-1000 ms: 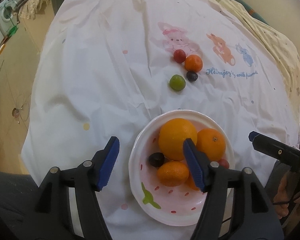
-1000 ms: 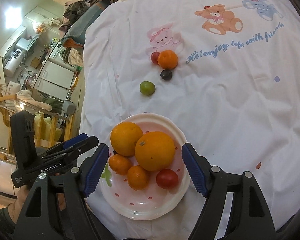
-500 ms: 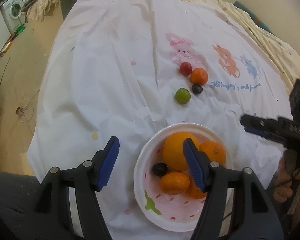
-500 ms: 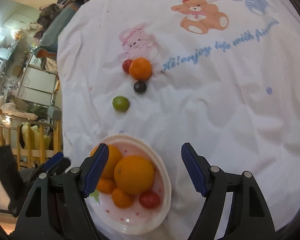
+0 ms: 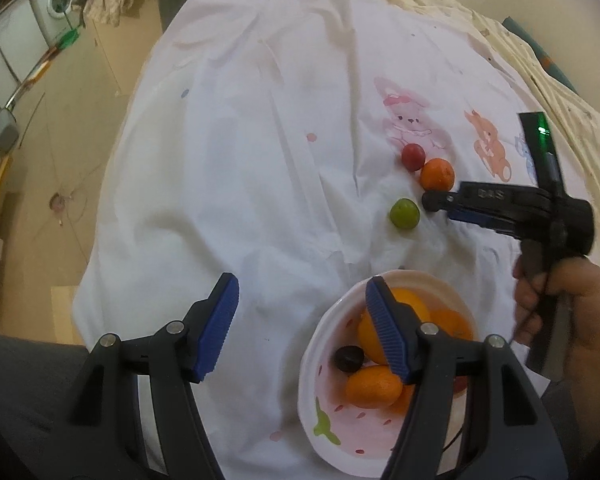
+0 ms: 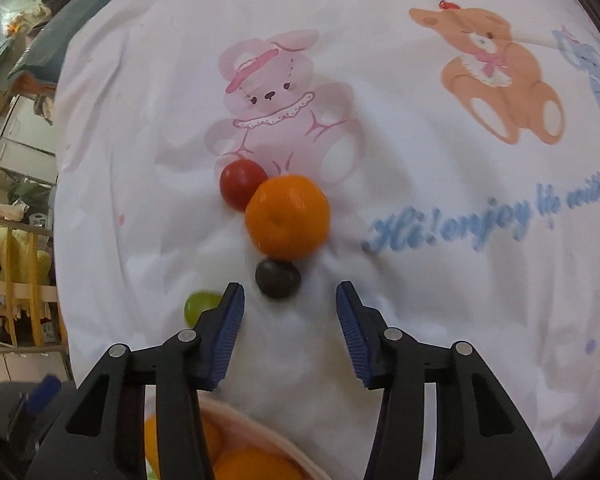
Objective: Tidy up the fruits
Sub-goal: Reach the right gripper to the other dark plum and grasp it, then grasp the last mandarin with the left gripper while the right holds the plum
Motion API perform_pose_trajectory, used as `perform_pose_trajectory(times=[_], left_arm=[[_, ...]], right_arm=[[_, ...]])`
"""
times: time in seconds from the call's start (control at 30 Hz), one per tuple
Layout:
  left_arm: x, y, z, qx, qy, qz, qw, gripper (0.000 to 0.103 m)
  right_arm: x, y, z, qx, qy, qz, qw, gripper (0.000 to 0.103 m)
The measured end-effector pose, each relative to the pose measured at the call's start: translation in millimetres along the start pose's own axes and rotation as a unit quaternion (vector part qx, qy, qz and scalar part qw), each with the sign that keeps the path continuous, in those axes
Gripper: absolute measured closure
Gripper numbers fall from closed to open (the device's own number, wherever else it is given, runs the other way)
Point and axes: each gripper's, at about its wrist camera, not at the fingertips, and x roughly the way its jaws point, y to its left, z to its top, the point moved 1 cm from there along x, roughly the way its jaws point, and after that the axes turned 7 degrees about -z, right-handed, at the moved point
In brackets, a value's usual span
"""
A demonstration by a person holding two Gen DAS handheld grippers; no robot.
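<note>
Currently: right gripper (image 6: 289, 312) jaws closing, nothing between, just short of small dark round fruit (image 6: 278, 279) beside orange mandarin (image 6: 287, 218). Next: advance, grip. Left gripper (image 5: 300, 324) jaws open, empty.

1 bowl (image 5: 320, 380), 4 loose fruits (image 6: 287, 218), 2 claws (image 6: 290, 320)

Left gripper (image 5: 300, 320) jaws apart, empty, over plate (image 5: 320, 408) rim; right gripper (image 5: 430, 201) tip beside green fruit (image 5: 404, 213), tangerine (image 5: 437, 173), red fruit (image 5: 413, 157).
</note>
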Motion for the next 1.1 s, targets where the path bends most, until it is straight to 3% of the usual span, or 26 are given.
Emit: perform_pose_trajectory(times=[0.1,0.23,0.53,0.63,0.73,0.8,0.87,1.0,1.1], left_arm=[[0,-1,-1,0.003,0.001,0.000,1.0000,0.040],[2,-2,-2,0.005,0.005,0.000,1.0000,0.040],[4,-12,7,0.029,0.008,0.015,0.9994,0.040],[12,-20,18,0.033,0.025,0.000,0.9992,0.040],[25,-33,34,0.030,0.041,-0.027,0.9984,0.040],[38,-46,45,0.041,0.051,-0.022,0.9977,0.040],[45,-57,53,0.049,0.051,-0.014,0.9974,0.040],[51,-72,66,0.059,0.043,-0.011,0.9973,0.040],[51,-72,72,0.050,0.038,-0.008,0.9980,0.040]], right_arm=[[3,3,4,-0.003,-0.002,-0.005,1.000,0.062],[3,4,5,-0.023,-0.005,-0.019,1.000,0.076],[-38,-22,-21,-0.022,-0.015,0.026,0.999,0.078],[-64,-43,-34,-0.010,-0.029,0.046,0.998,0.085],[-83,-65,-42,0.008,-0.040,0.057,0.998,0.085],[-83,-76,-45,0.012,-0.036,0.045,0.998,0.085],[-80,-86,-47,0.021,-0.033,0.061,0.997,0.085],[-62,-74,-44,0.025,-0.005,0.085,0.996,0.080],[-50,-59,-33,0.002,-0.006,0.073,0.997,0.080]])
